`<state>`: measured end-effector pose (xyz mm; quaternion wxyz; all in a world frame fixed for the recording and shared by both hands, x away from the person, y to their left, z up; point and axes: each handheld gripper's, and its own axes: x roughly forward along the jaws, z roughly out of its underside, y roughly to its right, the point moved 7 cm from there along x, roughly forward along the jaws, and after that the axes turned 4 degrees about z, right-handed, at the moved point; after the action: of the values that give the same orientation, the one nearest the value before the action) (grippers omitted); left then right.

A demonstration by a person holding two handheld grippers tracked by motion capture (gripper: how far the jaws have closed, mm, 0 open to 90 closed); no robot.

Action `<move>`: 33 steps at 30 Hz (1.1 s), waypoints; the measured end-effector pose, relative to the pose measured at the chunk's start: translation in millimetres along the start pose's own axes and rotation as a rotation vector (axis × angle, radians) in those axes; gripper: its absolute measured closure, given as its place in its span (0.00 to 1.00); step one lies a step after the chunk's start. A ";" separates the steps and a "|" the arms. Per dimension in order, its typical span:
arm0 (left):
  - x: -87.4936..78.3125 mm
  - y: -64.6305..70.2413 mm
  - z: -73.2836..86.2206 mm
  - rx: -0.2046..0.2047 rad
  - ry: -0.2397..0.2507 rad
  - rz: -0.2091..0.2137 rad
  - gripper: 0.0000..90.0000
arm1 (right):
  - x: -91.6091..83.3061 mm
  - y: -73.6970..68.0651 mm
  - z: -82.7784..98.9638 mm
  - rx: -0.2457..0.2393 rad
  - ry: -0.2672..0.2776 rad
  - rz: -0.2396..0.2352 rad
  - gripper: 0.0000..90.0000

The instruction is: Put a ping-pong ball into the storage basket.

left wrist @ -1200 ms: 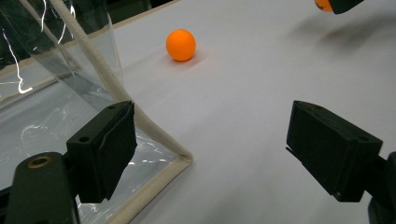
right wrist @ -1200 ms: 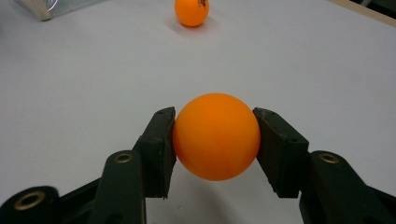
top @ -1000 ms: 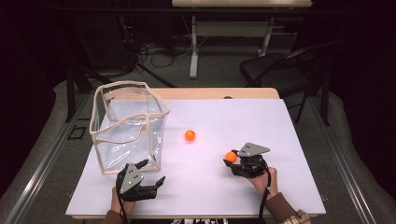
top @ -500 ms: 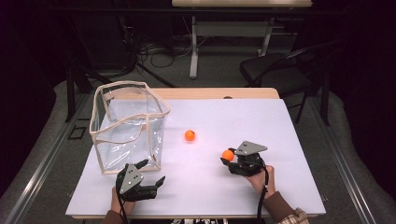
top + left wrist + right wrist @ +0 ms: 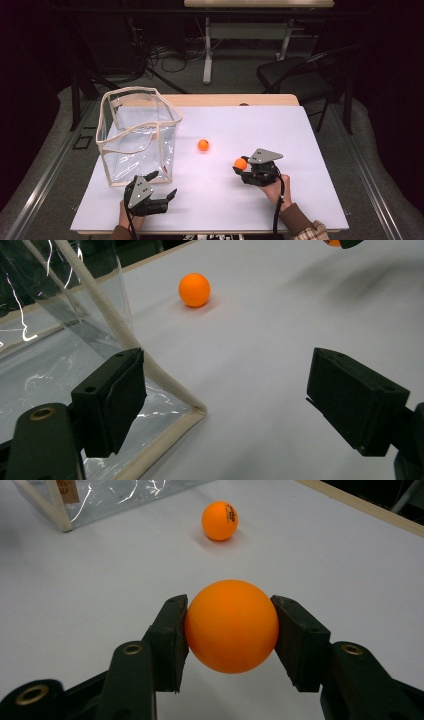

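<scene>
Risk sat mostly in the grip on a round, smooth ball. From the high view, the right gripper (image 5: 243, 167) held one orange ball (image 5: 240, 163) well to the right of the clear bag (image 5: 137, 132), while a second ball (image 5: 203, 145) lay on the white table (image 5: 310, 200) between bag and gripper. The left gripper (image 5: 162, 187) rested just in front of the bag's near corner, jaws spread and holding nothing.

In the left gripper view, those jaws stood wide apart, one of them right beside the bag's cloth-edged corner (image 5: 192, 412); a careless nudge there could have shoved or tipped the soft bag, spoiling any drop into it.

In the right gripper view, the two pads pinched the held ball (image 5: 231, 625) across its middle, with the ball bulging above and below them. Such a narrow hold could have let it squirt out during a quick swing toward the bag, and a loose ball would likely have rolled off the table or knocked the resting ball (image 5: 219, 520).
</scene>
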<state>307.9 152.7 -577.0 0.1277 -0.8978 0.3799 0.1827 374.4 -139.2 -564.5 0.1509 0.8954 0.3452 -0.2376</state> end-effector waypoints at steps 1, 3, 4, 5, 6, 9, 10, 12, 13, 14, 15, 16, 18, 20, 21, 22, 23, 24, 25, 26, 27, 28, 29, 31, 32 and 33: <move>0.1 0.0 0.0 0.002 0.000 -0.002 0.18 | -0.1 -0.2 -0.9 -0.002 0.001 -0.001 0.56; 0.1 0.0 0.0 0.001 0.000 -0.002 0.18 | -0.3 -0.9 -3.2 -0.003 0.008 -0.002 0.56; 0.1 -0.1 0.0 0.001 0.000 -0.002 0.18 | -0.4 -1.0 -4.3 -0.004 0.009 -0.005 0.56; 0.0 -0.2 0.0 0.001 -0.001 -0.001 0.18 | -0.2 -1.2 -5.2 -0.003 0.010 -0.004 0.56; -0.1 -0.2 0.0 0.000 0.000 -0.001 0.18 | 0.0 -1.5 -6.3 -0.002 0.014 -0.006 0.56; 0.0 -0.2 0.1 0.000 0.001 -0.001 0.18 | 0.5 -2.2 -9.6 -0.001 0.018 -0.008 0.56; 0.0 -0.2 0.1 0.001 0.000 -0.001 0.18 | 0.9 -2.7 -10.6 0.002 0.019 -0.009 0.56; 0.0 0.0 0.1 0.002 0.000 0.000 0.18 | 2.4 -3.7 -12.0 0.003 0.020 -0.015 0.56; 0.0 0.1 0.0 0.002 0.001 -0.001 0.18 | 3.3 -4.1 -12.5 0.001 0.018 -0.015 0.56; -0.1 0.2 -0.1 0.001 0.002 -0.002 0.18 | 4.3 -4.9 -12.9 0.003 0.017 -0.019 0.56; -0.2 0.2 0.0 0.000 0.002 -0.001 0.18 | 5.2 -5.6 -13.5 0.003 0.016 -0.021 0.56; -0.1 0.2 0.0 0.001 0.002 -0.003 0.18 | 6.2 -6.2 -14.2 0.000 0.018 -0.022 0.56; 0.0 0.2 0.1 0.003 0.000 -0.001 0.18 | 7.5 -7.2 -15.9 -0.002 0.020 -0.027 0.56; 0.4 0.4 0.2 0.002 -0.001 -0.001 0.18 | 8.3 -8.7 -17.6 -0.001 0.020 -0.030 0.56; 0.6 0.3 0.4 0.002 -0.002 -0.002 0.18 | 8.7 -9.2 -18.6 -0.005 0.022 -0.030 0.56; 0.7 0.2 0.5 0.002 -0.003 -0.002 0.18 | 9.0 -9.5 -19.6 -0.009 0.022 -0.032 0.56; 0.7 0.0 0.5 0.001 -0.003 -0.003 0.18 | 9.3 -9.8 -20.5 -0.010 0.023 -0.032 0.56; 0.7 0.0 0.5 0.001 -0.003 -0.003 0.18 | 9.7 -9.8 -21.5 -0.010 0.024 -0.034 0.56; 0.7 0.0 0.5 0.000 -0.002 -0.004 0.18 | 10.1 -9.6 -22.6 -0.011 0.026 -0.037 0.56; 0.6 0.1 0.4 0.000 -0.002 -0.003 0.18 | 10.6 -9.5 -23.7 -0.008 0.027 -0.039 0.56; 0.5 0.2 0.4 0.001 -0.002 -0.003 0.18 | 11.0 -9.3 -24.9 -0.008 0.029 -0.040 0.56; 0.4 0.1 0.3 0.002 -0.001 -0.004 0.18 | 11.4 -9.2 -26.1 -0.009 0.030 -0.039 0.56; 0.5 0.1 0.3 0.002 -0.001 -0.004 0.18 | 11.9 -9.3 -27.3 -0.007 0.030 -0.040 0.56; 0.6 0.2 0.5 0.003 -0.003 -0.004 0.18 | 12.7 -9.1 -29.8 -0.007 0.036 -0.040 0.56; 0.3 0.2 0.4 0.003 -0.001 -0.003 0.18 | 13.0 -9.0 -31.1 -0.004 0.041 -0.043 0.56; 0.2 0.3 0.3 0.003 -0.001 -0.003 0.18 | 13.5 -9.1 -32.0 0.000 0.042 -0.046 0.56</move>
<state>307.7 152.5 -577.4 0.1297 -0.8981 0.3789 0.1821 387.2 -111.4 -545.6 0.1381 0.8921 0.3686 -0.2219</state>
